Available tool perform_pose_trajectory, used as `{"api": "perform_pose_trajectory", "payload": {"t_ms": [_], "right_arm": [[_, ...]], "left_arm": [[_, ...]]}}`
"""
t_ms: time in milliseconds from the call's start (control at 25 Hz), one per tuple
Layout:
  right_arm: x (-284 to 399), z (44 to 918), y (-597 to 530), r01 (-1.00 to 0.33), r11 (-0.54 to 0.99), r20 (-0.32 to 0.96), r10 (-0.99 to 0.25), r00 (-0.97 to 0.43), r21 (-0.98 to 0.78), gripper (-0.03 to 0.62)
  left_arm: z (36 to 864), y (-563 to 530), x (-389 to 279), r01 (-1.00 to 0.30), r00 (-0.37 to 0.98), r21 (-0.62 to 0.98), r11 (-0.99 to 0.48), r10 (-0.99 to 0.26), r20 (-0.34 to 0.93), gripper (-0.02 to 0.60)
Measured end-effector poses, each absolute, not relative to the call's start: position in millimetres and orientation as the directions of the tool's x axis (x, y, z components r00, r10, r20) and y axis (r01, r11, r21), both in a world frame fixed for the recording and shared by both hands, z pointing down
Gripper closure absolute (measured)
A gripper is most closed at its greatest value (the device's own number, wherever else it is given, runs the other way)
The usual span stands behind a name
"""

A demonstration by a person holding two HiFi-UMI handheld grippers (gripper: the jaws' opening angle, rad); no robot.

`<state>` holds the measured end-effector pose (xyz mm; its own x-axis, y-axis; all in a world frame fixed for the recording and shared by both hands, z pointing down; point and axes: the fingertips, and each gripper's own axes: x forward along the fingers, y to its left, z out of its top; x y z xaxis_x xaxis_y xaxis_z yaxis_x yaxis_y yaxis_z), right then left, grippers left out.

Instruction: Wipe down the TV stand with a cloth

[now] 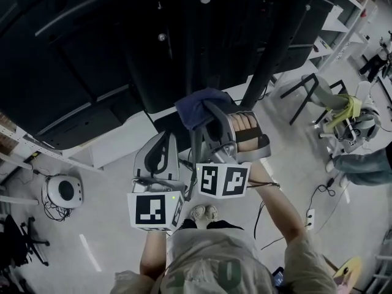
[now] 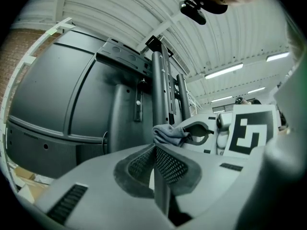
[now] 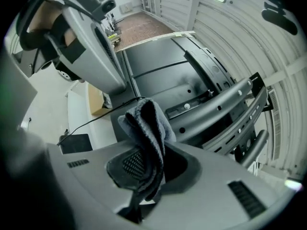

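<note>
The fingers (image 3: pixel 125 163) of the right gripper (image 3: pixel 146 159) are pinched shut on a bunched grey-blue cloth (image 3: pixel 146 128), which stands up out of the jaws in a thick fold and droops over one side of them. The fingers (image 2: pixel 172 166) of the left gripper (image 2: pixel 154 155) are pressed together with nothing between them, and it hangs just beside the right one, a little lower in the head view. From the left gripper view the cloth shows as a soft wad at the right gripper's tip, close in front of the TV stand (image 2: pixel 160 95). Beyond it rise the stand's dark upright column and its slotted mounting bars (image 3: pixel 216 104), with the black back of the screen (image 2: pixel 57 95) filling the space further off. The cloth looks light, limp and a little fluffy, so it should bend to the metal's edges but will drag and could pull free under a hard stroke. A hold on the thick middle of the bunch, with a pad left proud of the tips, seems the safest way to press it on the column
</note>
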<state>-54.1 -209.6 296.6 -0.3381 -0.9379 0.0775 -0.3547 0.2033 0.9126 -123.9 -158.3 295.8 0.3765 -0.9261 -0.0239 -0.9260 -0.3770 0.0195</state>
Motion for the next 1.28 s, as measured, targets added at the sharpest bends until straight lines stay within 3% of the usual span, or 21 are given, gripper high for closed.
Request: {"api": "perform_pose_trajectory", "payload": {"t_ms": [560, 1280], "right_arm": [[-53, 429, -204, -0.255, 0.347, 0.271, -0.918, -0.29, 0.903, 0.537], [-57, 544, -199, -0.196, 0.475, 0.415, -0.866, -0.278, 0.858, 0.537]], "left_arm": [[356, -155, -128, -0.931, 0.364, 0.02, -0.364, -0.927, 0.091, 0.566], [423, -153, -116, -0.928, 0.373, 0.07, -0.366, -0.902, 0.218, 0.566]]}}
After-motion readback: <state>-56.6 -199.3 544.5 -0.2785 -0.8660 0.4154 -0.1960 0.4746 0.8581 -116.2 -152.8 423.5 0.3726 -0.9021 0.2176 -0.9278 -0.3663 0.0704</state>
